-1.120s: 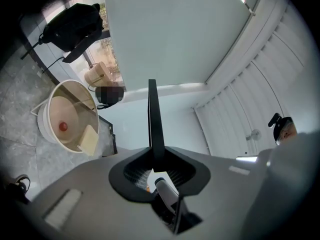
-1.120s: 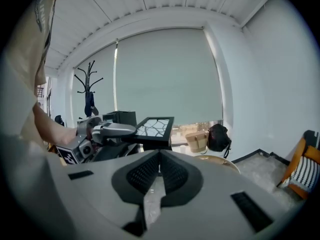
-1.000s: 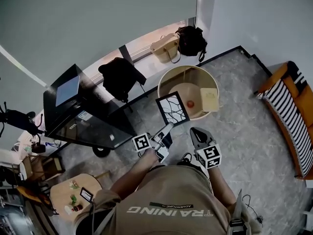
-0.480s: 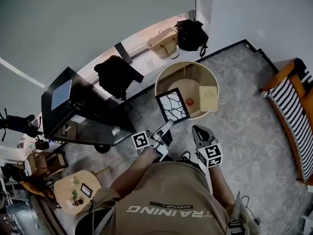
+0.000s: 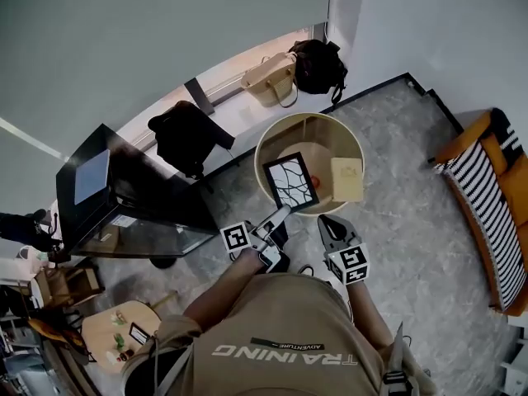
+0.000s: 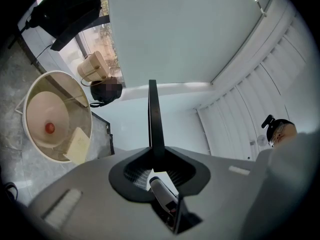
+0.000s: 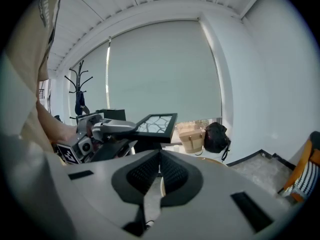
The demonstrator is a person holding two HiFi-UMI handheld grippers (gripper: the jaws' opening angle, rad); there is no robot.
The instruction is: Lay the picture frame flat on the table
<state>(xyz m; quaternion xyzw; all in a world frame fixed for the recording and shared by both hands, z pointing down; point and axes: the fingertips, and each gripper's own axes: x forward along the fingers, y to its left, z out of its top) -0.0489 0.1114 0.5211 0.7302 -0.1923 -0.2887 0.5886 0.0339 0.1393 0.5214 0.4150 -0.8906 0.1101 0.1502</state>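
The black picture frame (image 5: 290, 182) with a white branching print hangs over the near rim of the round beige table (image 5: 272, 139), tilted. My left gripper (image 5: 280, 214) is shut on its lower edge. In the left gripper view the frame (image 6: 153, 119) shows edge-on as a thin black bar rising from between the jaws (image 6: 156, 166). My right gripper (image 5: 328, 221) hovers to the right of it, shut and empty. From the right gripper (image 7: 160, 176) I see the frame (image 7: 157, 124) lying nearly level in the left gripper (image 7: 100, 129).
On the table lie a small red ball (image 5: 315, 181) and a beige card (image 5: 347, 179). A black cabinet (image 5: 124, 196) stands to the left. A dark bag (image 5: 186, 134), a tan bag (image 5: 268, 79) and a black bag (image 5: 318, 64) lie along the window. A striped bench (image 5: 487, 196) is at the right.
Both grippers and the frame have been carried closer to the round table; the frame now overlaps more of the tabletop. Grip and jaws look unchanged.
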